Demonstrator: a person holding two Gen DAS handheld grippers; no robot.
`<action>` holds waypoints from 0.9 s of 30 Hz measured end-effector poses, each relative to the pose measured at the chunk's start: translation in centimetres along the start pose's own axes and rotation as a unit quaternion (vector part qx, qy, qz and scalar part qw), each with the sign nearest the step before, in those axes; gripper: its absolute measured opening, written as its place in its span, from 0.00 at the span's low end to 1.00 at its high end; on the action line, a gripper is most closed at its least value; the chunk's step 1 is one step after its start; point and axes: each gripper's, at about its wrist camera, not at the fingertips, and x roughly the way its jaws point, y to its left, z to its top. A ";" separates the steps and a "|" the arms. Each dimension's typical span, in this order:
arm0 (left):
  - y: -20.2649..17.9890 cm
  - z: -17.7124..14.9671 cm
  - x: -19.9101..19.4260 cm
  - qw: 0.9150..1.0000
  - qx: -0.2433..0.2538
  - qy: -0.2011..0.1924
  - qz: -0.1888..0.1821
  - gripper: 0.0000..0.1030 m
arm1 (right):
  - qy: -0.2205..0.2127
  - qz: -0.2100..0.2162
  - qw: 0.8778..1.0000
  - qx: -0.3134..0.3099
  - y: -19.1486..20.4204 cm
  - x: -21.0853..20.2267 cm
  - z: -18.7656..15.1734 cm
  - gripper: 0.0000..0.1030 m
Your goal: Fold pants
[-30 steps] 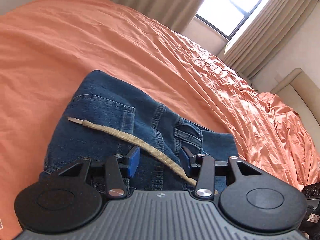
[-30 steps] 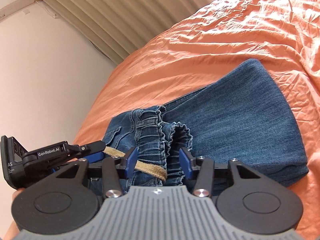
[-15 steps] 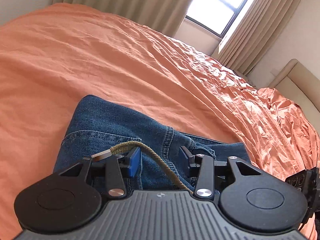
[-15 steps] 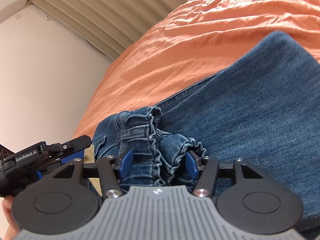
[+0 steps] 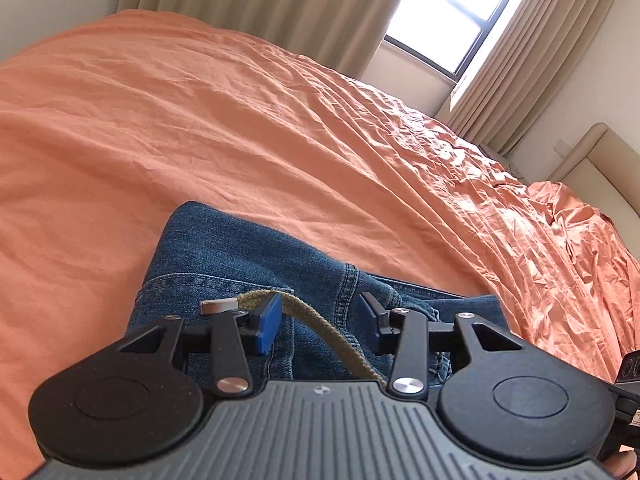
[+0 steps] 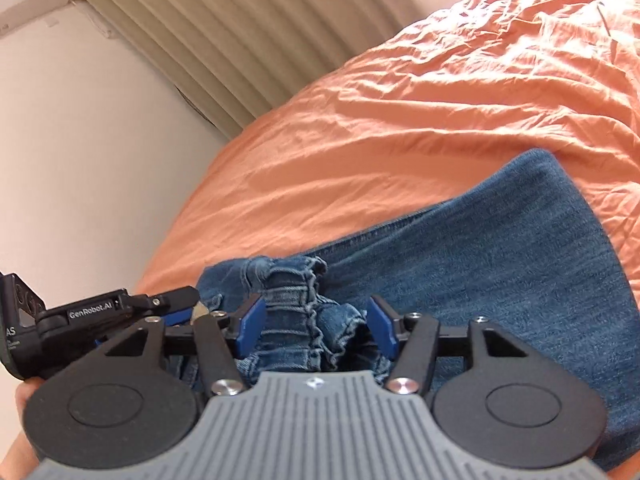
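Observation:
Blue jeans (image 5: 240,256) lie folded on the orange bedsheet (image 5: 200,120). My left gripper (image 5: 320,322) hovers low over their waist end with its jaws apart. A tan woven belt (image 5: 320,330) runs up between the jaws, and its metal tip (image 5: 218,306) hangs over the left finger; neither pad presses it. In the right wrist view the gathered waistband (image 6: 296,312) bunches between the blue pads of my right gripper (image 6: 316,326), whose jaws are closing but not clamped. The leg part of the jeans (image 6: 520,272) stretches away to the right. The left gripper (image 6: 192,304) shows at the left.
Wrinkled orange sheet (image 6: 440,112) spreads beyond the jeans on all sides. Beige curtains (image 5: 260,4) and a bright window (image 5: 440,20) stand behind the bed, a padded headboard (image 5: 592,160) at the right. A cream wall (image 6: 80,160) runs beside the bed's left edge.
The belt, first lying flat across the denim, now loops up over the left finger. The right gripper has slid forward, so the waistband bunch, not the belt, sits between its jaws.

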 end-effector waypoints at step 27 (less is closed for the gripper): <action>-5.7 0.5 1.0 0.991 0.104 0.079 0.011 0.46 | 0.100 0.072 0.971 0.207 -3.1 -0.8 -1.3 0.03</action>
